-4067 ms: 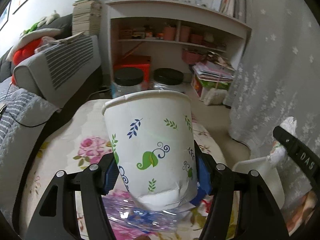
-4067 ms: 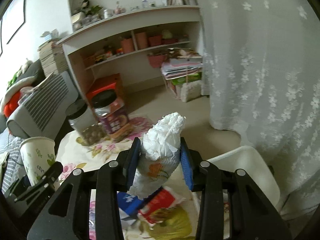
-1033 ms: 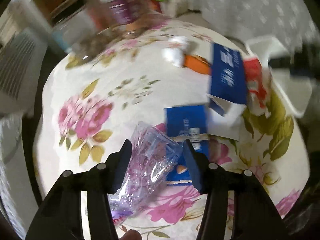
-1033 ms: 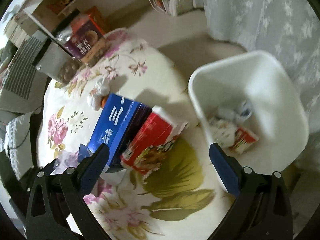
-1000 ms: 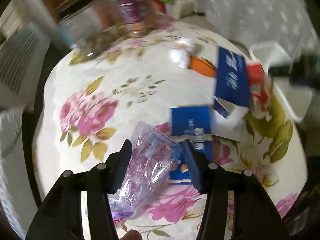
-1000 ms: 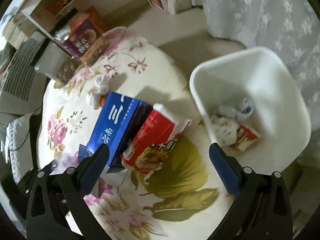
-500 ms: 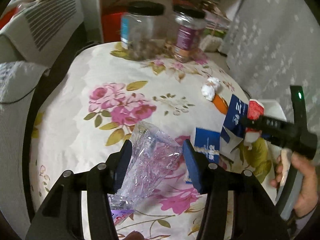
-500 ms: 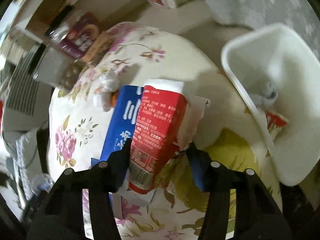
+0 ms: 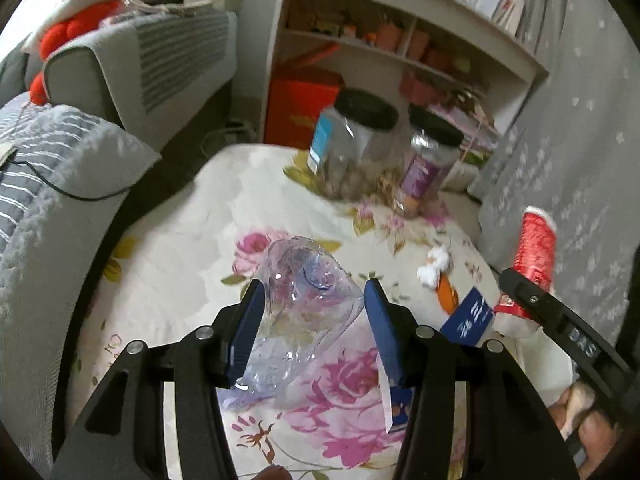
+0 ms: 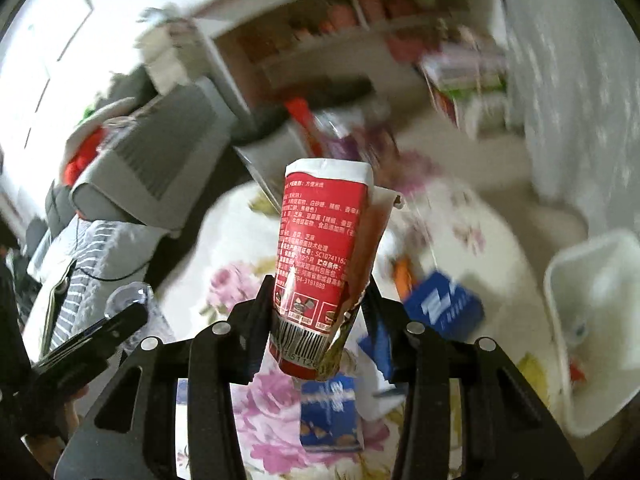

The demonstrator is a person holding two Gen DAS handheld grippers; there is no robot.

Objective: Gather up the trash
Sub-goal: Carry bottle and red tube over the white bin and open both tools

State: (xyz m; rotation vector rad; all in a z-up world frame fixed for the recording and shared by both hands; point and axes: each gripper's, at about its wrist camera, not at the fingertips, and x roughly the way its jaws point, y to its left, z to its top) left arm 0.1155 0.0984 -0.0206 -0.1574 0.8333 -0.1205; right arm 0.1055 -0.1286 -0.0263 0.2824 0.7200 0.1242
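Left gripper (image 9: 314, 322): my blue pads are pressed against both sides of a crushed clear bottle (image 9: 298, 320). Its base points forward and up beyond my fingertips; the rest runs back between my fingers, lifted off the table.

Right gripper (image 10: 320, 312): my fingers are clamped on a red packet (image 10: 320, 264), near its barcode end. The packet stands upright between my fingers, white top edge up, with a torn flap along its right side. In the left view the same packet (image 9: 534, 252) shows far right of my left fingers, held in the air.

Table (image 9: 192, 248): floral cloth, under and ahead of both grippers.

On the table, from the left view:
- blue box (image 9: 466, 318), just right of my right finger;
- orange scrap (image 9: 446, 296) and white wad (image 9: 434, 266), touching each other, ahead and to the right;
- two black-lidded jars (image 9: 360, 136), side by side at the far edge, straight ahead.

From the right view:
- second blue packet (image 10: 330, 414), below the red packet, between my fingers;
- blue box (image 10: 442, 306), right of my right finger;
- white bin (image 10: 592, 320), far right, beside the table, with some scraps in it.

Background: grey sofa (image 9: 132, 56) to the left, shelf (image 9: 400, 40) ahead, curtain (image 9: 580, 120) to the right. The right view is blurred away from the gripper.
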